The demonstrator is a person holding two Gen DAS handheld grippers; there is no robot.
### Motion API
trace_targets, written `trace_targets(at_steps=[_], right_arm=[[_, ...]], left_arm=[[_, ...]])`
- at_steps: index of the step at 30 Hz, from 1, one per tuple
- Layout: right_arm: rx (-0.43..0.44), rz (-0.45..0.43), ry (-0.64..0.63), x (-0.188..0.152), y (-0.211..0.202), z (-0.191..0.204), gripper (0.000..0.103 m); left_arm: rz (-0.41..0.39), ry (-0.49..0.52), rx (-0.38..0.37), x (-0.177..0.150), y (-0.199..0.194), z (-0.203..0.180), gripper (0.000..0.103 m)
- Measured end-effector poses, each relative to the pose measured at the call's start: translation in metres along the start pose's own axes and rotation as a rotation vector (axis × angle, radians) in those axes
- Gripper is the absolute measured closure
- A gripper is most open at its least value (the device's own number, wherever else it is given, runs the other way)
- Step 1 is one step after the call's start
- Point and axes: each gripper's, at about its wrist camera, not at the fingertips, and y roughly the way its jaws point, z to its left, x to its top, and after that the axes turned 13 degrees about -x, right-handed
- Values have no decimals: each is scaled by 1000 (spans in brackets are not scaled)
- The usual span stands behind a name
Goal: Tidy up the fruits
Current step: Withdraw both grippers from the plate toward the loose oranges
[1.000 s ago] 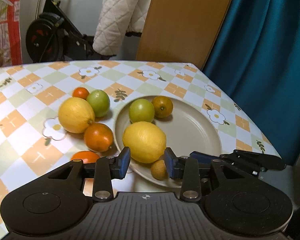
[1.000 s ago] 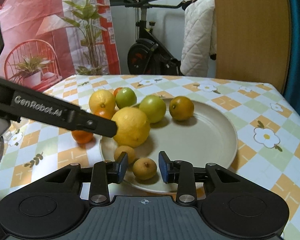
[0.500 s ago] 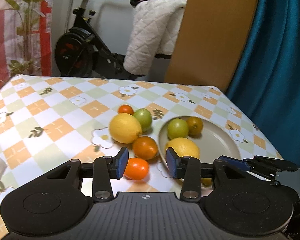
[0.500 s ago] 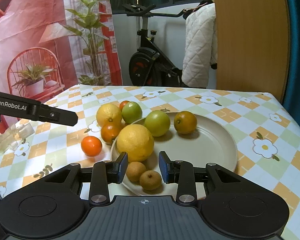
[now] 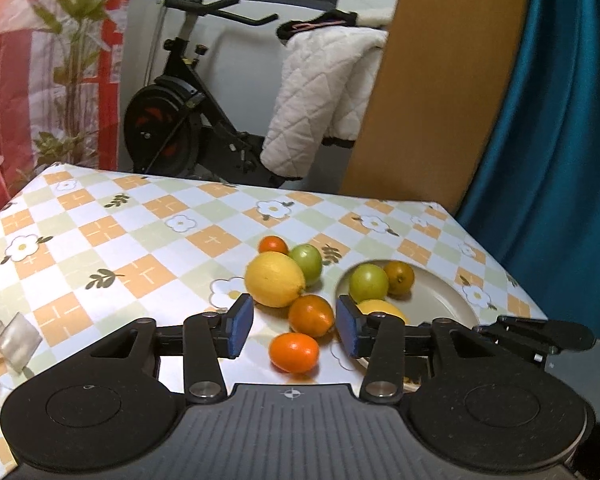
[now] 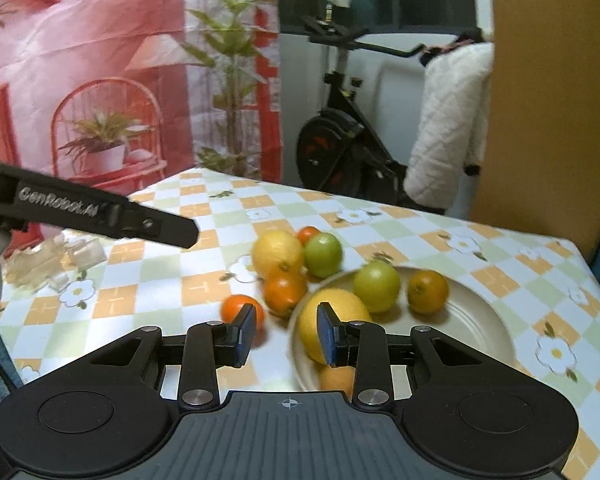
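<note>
A beige plate [image 6: 476, 344] holds a big lemon [image 6: 340, 320], a green fruit [image 6: 376, 286], an orange [image 6: 428, 292] and a small brownish fruit [image 6: 336, 378]. Left of the plate on the cloth lie a second lemon [image 5: 274, 284], a green fruit [image 5: 307, 263], a small red-orange fruit [image 5: 273, 245], an orange [image 5: 311, 315] and a small mandarin [image 5: 294, 352]. My left gripper [image 5: 294, 330] is open and empty, held above and short of the mandarin and orange. My right gripper [image 6: 286, 334] is open and empty, above the plate's left rim.
The table has a checked flower cloth [image 5: 140, 240]. Clear plastic items [image 6: 52, 260] lie at its left edge. An exercise bike [image 5: 180, 120], a wooden panel [image 5: 440, 80] and a teal curtain [image 5: 560, 140] stand behind the table.
Both grippers have drawn back and risen from the plate. The left one swung left, from beside the big lemon to over the mandarin and orange. Both stayed open.
</note>
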Motion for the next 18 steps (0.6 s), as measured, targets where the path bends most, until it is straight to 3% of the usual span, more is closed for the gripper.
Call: trace_targets(at_steps=[18], right_arm=[[34,30,-46,4,19,20,72]], left_arm=[[-4,-67,6,-4,-1,21,54]])
